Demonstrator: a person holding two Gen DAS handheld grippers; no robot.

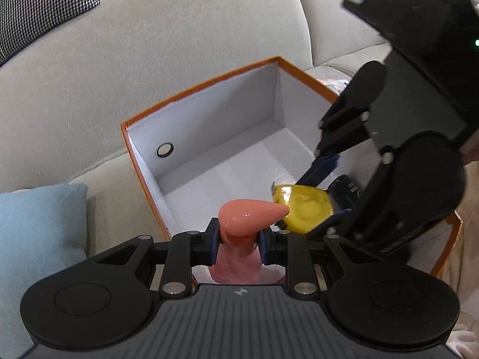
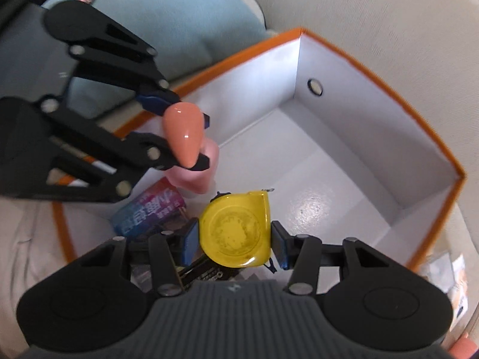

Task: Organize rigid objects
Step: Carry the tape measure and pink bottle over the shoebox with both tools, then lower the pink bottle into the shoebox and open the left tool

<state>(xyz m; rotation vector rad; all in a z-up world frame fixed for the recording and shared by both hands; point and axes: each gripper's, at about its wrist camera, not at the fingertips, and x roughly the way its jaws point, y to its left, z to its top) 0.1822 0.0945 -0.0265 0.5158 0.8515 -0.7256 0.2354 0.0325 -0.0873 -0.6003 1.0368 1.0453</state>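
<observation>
An orange-edged box (image 1: 197, 89) with white inside walls sits on a grey sofa; it also shows in the right wrist view (image 2: 389, 95). My left gripper (image 1: 238, 243) is shut on the neck of a pink pump bottle (image 1: 248, 214), held at the box's near side; the bottle also shows in the right wrist view (image 2: 182, 131). My right gripper (image 2: 235, 240) is shut on a yellow tape measure (image 2: 236, 230), held low inside the box; the tape measure also shows in the left wrist view (image 1: 305, 206).
A blue-and-pink printed can (image 2: 149, 212) and a dark flat item (image 2: 203, 272) lie in the box near the right gripper. A light blue cushion (image 1: 36, 239) lies left of the box. A houndstooth cushion (image 1: 39, 3) rests on the sofa back.
</observation>
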